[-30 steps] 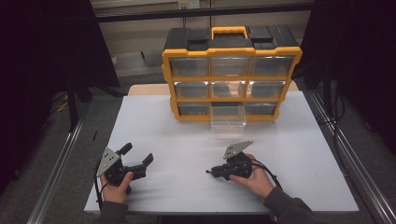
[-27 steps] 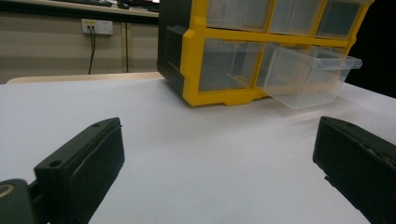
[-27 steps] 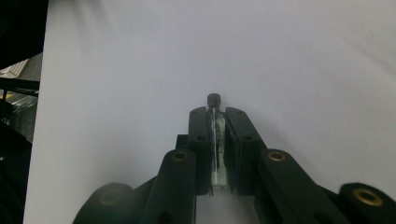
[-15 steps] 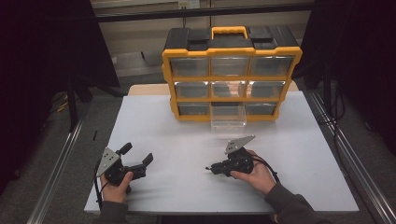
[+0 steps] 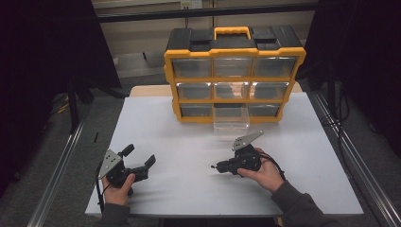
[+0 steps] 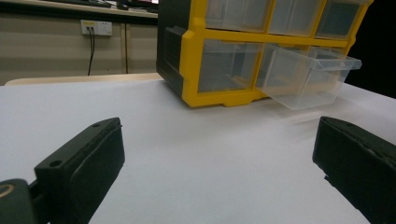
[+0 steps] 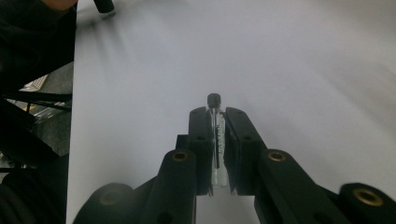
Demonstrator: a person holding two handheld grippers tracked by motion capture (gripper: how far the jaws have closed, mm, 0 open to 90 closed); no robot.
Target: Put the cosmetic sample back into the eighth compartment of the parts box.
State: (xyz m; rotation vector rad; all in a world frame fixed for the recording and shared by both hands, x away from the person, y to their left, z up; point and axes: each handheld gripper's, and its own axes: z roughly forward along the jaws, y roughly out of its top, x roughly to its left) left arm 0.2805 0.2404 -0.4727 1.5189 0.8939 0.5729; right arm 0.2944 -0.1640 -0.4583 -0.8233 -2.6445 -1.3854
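A yellow and black drawer organizer [image 5: 234, 75] stands at the back of the white table [image 5: 189, 137]. Its bottom middle clear drawer [image 5: 231, 118] is pulled out; the left gripper view shows that drawer [image 6: 306, 74] tilted down onto the table. My right gripper [image 5: 218, 167] points left and is shut on a small clear vial [image 7: 215, 140] with a black cap [image 7: 214, 99], which pokes out past the fingertips. At the table's front left, my left gripper [image 5: 140, 155] is held open, its jaws wide apart over bare table [image 6: 219, 172], nothing between them.
Metal rails [image 5: 56, 170] run along both sides of the table, and the floor lies beyond them. A black rounded object [image 7: 103, 5] lies near the top left of the right gripper view. White surface stretches between the grippers and the organizer.
The right gripper with the vial has shifted slightly farther from the person, toward the organizer. The left gripper has stayed put.
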